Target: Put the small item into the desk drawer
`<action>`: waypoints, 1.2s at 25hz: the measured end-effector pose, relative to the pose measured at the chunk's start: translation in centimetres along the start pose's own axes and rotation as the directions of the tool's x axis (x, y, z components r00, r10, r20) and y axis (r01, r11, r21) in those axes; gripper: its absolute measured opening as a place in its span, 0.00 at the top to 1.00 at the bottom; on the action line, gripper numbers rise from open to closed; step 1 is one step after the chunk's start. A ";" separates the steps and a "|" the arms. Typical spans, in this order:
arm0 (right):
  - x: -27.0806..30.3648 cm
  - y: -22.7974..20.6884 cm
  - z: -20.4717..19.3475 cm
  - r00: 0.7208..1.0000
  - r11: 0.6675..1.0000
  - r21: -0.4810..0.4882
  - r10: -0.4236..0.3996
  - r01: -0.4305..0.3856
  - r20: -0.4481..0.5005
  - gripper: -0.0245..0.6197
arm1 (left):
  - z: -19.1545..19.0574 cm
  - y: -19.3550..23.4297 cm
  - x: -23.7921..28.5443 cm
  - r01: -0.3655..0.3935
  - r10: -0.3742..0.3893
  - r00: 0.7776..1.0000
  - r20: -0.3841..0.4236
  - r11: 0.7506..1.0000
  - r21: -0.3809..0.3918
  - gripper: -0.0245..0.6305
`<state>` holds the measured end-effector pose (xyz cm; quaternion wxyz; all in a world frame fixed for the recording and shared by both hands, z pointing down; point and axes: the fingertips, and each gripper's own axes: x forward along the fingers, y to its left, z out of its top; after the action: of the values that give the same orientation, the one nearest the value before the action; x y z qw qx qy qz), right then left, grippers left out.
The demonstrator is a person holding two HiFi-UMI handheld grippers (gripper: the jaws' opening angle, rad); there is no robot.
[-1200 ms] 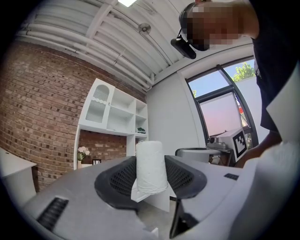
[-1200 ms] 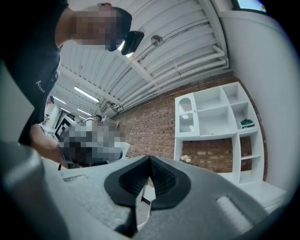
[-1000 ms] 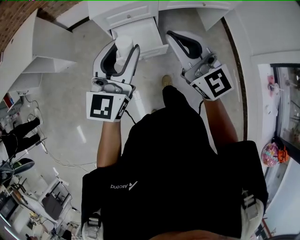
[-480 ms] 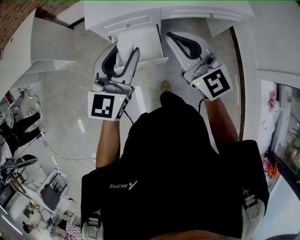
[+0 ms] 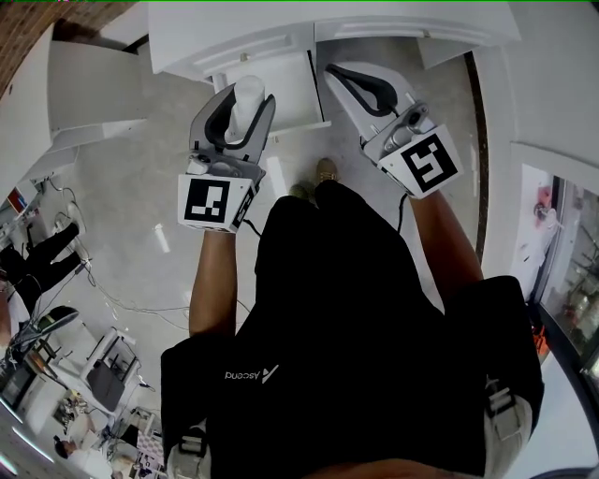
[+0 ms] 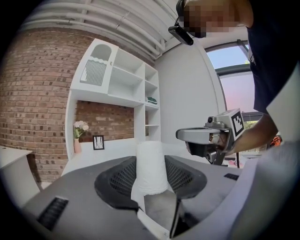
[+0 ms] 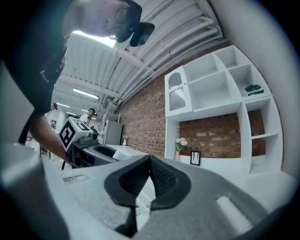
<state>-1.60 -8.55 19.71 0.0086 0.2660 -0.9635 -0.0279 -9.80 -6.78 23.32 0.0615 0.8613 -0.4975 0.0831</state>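
A small white roll stands upright between the jaws of my left gripper, which is shut on it. In the left gripper view the roll fills the gap between the black pads. The roll hangs over the left edge of the open white desk drawer. My right gripper hovers at the drawer's right side, shut with nothing in it. In the right gripper view its jaws meet at the tip. The left gripper view also catches the right gripper off to its right.
The white desk runs along the top of the head view, with the drawer pulled out below it. White shelving stands against a brick wall behind. The person's shoe is on the grey floor below the drawer.
The desk and the open drawer have come lower in the head view, closer to both grippers. The left gripper still holds the roll; the right stays shut.
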 end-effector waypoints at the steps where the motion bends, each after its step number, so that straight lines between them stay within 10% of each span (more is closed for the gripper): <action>1: 0.3 -0.3 -0.4 1.000 1.000 -0.004 0.001 -0.001 -0.001 0.96 | -0.5 0.2 0.6 0.005 -0.005 1.000 -0.011 1.000 -0.005 0.69; 30: 3.6 -4.9 -18.2 0.975 0.988 0.110 -0.088 0.112 -0.205 0.96 | -23.7 5.1 15.2 0.122 -0.166 0.915 -0.368 0.983 -0.138 0.69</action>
<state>-1.66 -15.46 37.60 0.0875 0.3157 -0.9431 0.0567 -8.67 -17.69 49.77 0.2104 0.8586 -0.4154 0.2143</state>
